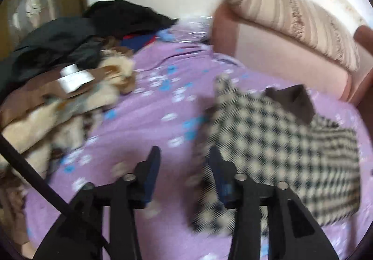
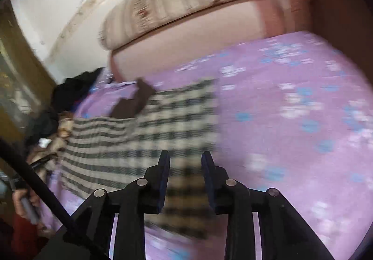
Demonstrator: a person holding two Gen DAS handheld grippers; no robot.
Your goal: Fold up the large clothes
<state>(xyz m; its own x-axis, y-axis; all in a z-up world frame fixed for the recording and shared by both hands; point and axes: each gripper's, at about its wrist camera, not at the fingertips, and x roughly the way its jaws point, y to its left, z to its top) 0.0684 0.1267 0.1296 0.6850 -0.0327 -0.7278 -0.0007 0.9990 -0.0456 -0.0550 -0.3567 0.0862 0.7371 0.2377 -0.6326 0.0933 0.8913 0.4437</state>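
Note:
A black-and-cream checked garment (image 1: 279, 150) with a dark brown collar (image 1: 293, 101) lies folded on the purple flowered bedsheet (image 1: 151, 106). My left gripper (image 1: 184, 155) is open and empty, above the sheet at the garment's left edge. In the right wrist view the same checked garment (image 2: 144, 134) lies ahead and to the left, brown collar (image 2: 135, 101) at its far side. My right gripper (image 2: 185, 157) is open and empty, hovering over the garment's near right corner. Both views are motion blurred.
A heap of other clothes (image 1: 58, 78), tan, brown and black, sits at the left of the bed. A pink headboard (image 1: 279, 54) with a striped bolster (image 1: 293, 17) stands at the far side. The purple sheet (image 2: 291, 120) stretches right of the garment.

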